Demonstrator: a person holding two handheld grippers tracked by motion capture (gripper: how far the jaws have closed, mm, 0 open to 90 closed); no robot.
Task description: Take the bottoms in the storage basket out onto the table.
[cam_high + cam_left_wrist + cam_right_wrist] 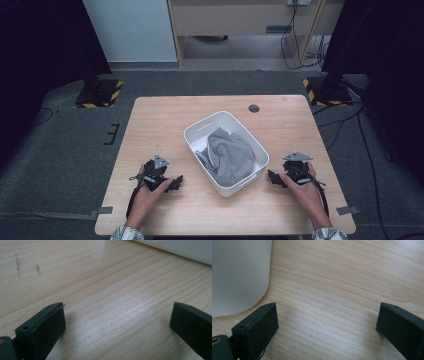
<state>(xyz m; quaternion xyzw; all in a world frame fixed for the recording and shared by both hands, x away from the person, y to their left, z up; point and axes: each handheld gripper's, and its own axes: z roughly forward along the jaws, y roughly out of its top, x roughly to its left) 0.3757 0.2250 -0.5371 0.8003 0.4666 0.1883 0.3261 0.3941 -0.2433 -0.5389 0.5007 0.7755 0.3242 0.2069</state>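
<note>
High view shows, nearest the person, two forearms coming in from the bottom edge, each hand resting low on the wooden surface (165, 115) with a tool in it. The left tool (174, 184) lies near the front left of the surface, its jaws turned toward the middle; in the left gripper view those jaws stand wide with only bare wood grain between them. The right tool (272, 176) sits at the front right, also aimed inward, and the right gripper view shows its jaws equally wide and holding nothing, with the rounded white wall of the bin (237, 277) just beside one jaw. Between the two tools, and a little farther back, stands that white bin (200, 131), set at an angle on the surface, and a grey cloth (231, 157) lies bunched inside it, filling most of the bottom. Judging from this, the cloth sits in the bin untouched and neither tool has begun to reach for it, so the handling looks to be either at its very start or already finished; which one cannot be told. Both wrists look level and relaxed, palms down over the tools, flanking the bin.
</note>
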